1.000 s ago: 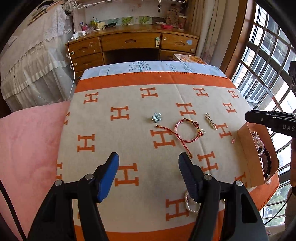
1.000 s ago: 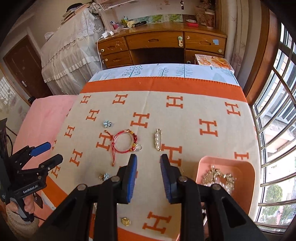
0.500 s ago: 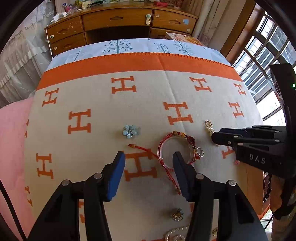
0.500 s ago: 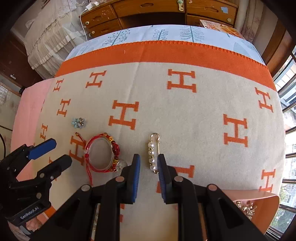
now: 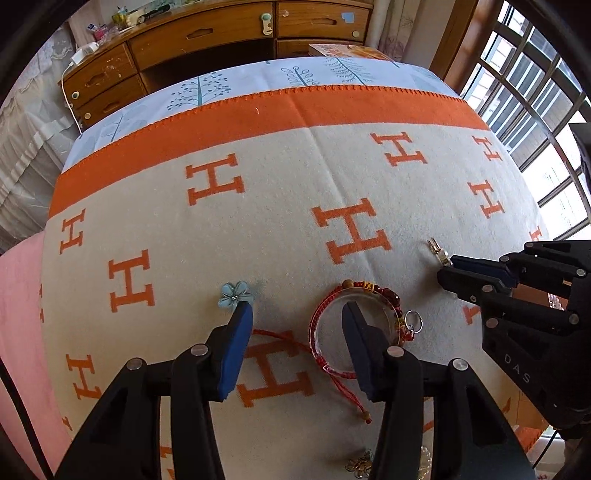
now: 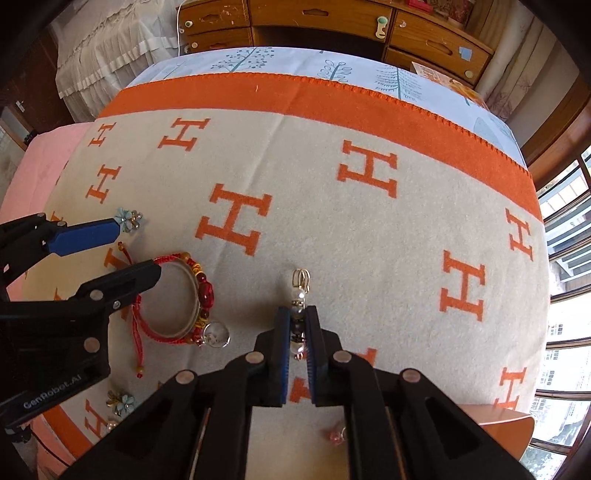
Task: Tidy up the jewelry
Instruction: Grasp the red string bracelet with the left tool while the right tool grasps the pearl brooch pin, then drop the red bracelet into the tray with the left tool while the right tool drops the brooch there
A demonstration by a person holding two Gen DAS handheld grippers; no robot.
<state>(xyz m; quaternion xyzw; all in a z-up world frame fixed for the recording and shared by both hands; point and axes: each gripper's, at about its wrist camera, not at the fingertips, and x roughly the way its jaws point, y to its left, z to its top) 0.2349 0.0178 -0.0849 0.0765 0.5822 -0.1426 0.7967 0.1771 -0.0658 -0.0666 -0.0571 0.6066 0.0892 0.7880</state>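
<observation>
A pearl brooch pin (image 6: 298, 295) lies on the beige and orange H-patterned blanket (image 6: 332, 229). My right gripper (image 6: 298, 321) is shut on its middle; its gold end (image 5: 436, 248) sticks out past the fingers in the left wrist view. A red braided bracelet (image 5: 373, 291) with beads and a clear ring lies below my left gripper (image 5: 297, 317), which is open, one finger over the bracelet's inside, the other beside a blue flower earring (image 5: 235, 294). The bracelet (image 6: 173, 295) and the flower (image 6: 128, 218) also show in the right wrist view.
A pink tray (image 6: 495, 421) sits at the blanket's near right corner. Another flower earring (image 6: 120, 400), a small pink charm (image 6: 335, 435) and a gold piece (image 5: 360, 464) lie near the front edge. A wooden desk (image 5: 221, 33) stands behind; windows are at the right.
Both grippers came down toward the blanket. The right gripper closed onto the pearl pin. The left gripper moved forward over the red bracelet and stayed open.
</observation>
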